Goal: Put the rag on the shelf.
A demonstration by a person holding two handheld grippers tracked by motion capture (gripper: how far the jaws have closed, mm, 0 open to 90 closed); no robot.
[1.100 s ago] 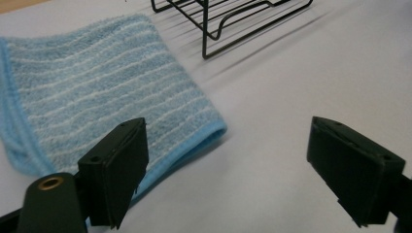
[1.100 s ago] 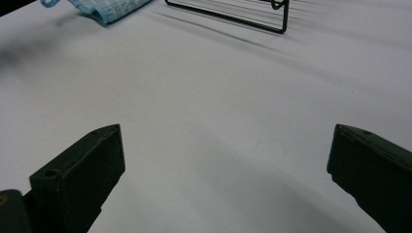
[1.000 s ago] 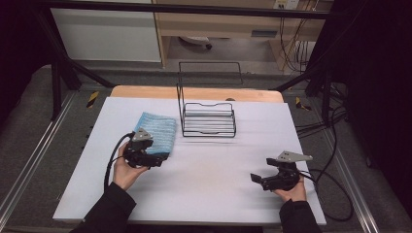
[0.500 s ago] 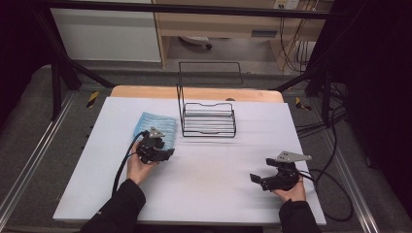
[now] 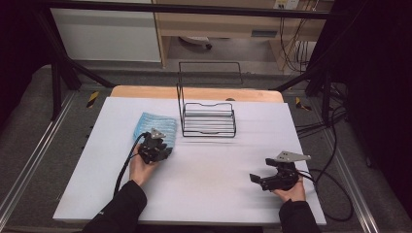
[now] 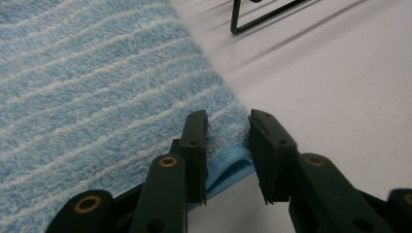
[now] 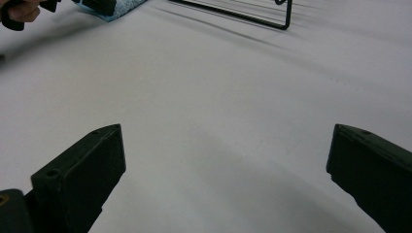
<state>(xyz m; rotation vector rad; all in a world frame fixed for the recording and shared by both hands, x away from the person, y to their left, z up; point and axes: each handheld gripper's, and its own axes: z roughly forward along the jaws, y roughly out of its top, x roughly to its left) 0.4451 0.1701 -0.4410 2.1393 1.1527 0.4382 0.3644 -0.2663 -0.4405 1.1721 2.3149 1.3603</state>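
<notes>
A light blue striped towel (image 5: 153, 127) lies flat on the white table (image 5: 218, 165), left of the middle. My left gripper (image 5: 162, 147) sits low at the towel's near right corner. In the left gripper view the jaws (image 6: 227, 121) straddle that corner of the towel (image 6: 97, 73). They have just been closing, the left pad touches the pile, and a thin gap shows at the right pad. My right gripper (image 5: 253, 178) rests at the near right of the table, open wide (image 7: 226, 145), with only bare table between its jaws.
A black wire rack (image 5: 209, 124) stands at the back middle, just right of the towel, and its base shows in the gripper views (image 6: 252, 19) (image 7: 243, 14). Cables trail from both grippers. Floor and metal frame rails surround the table.
The left hand moved right and down onto the towel's near right corner, and its jaws narrowed around that corner. The right hand kept still.
</notes>
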